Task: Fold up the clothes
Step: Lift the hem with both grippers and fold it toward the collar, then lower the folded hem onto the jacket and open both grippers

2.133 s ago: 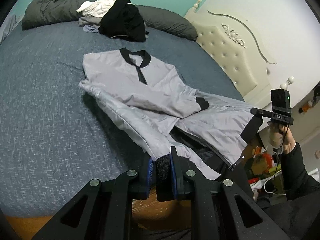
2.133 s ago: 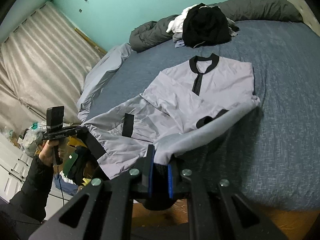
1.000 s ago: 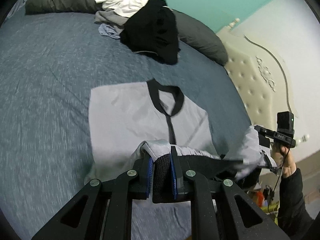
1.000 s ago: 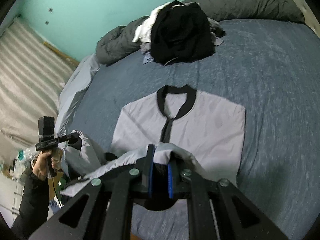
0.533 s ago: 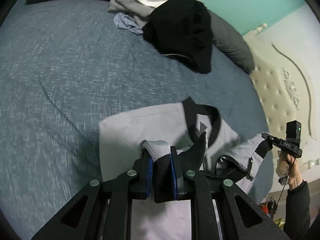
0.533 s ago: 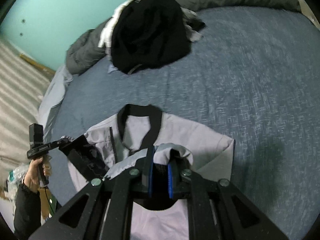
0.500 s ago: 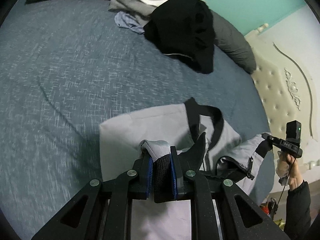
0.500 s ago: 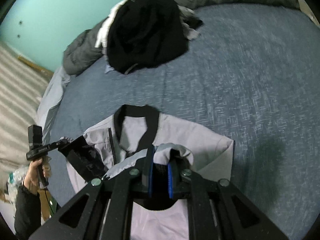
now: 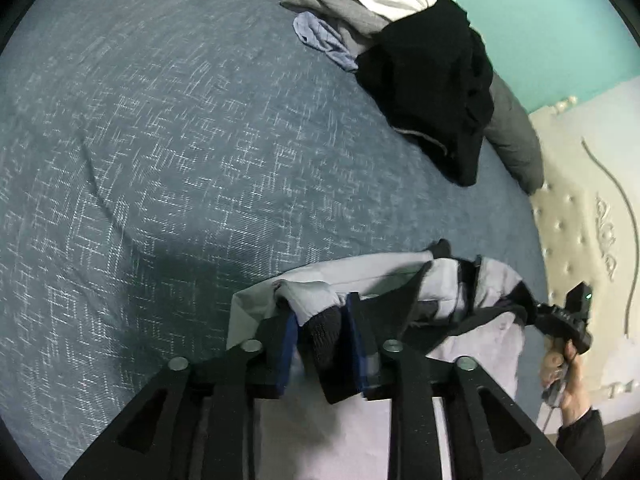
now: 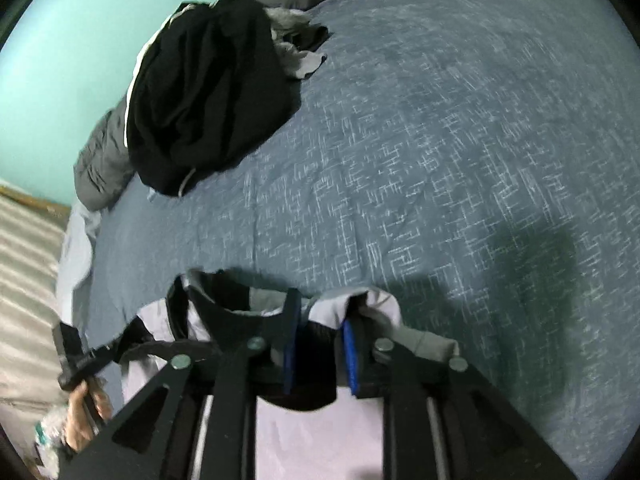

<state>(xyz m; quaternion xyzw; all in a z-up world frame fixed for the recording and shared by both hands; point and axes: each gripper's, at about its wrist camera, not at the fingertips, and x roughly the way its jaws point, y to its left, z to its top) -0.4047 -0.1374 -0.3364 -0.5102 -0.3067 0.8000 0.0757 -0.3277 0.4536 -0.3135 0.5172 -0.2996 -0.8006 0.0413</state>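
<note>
Both jaws are opening: the left gripper (image 9: 320,336) and right gripper (image 10: 320,344) each loosen on a black cuff of the grey jacket (image 9: 360,432), folded on the bed (image 9: 160,160) directly beneath them; a snagged cuff could undo the fold.

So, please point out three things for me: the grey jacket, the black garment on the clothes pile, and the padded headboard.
grey jacket (image 9: 360,276), left wrist view, on its folded pale top edge.
black garment (image 10: 208,92), right wrist view, on its middle.
padded headboard (image 9: 568,240), left wrist view, on the tufted cream panel.
</note>
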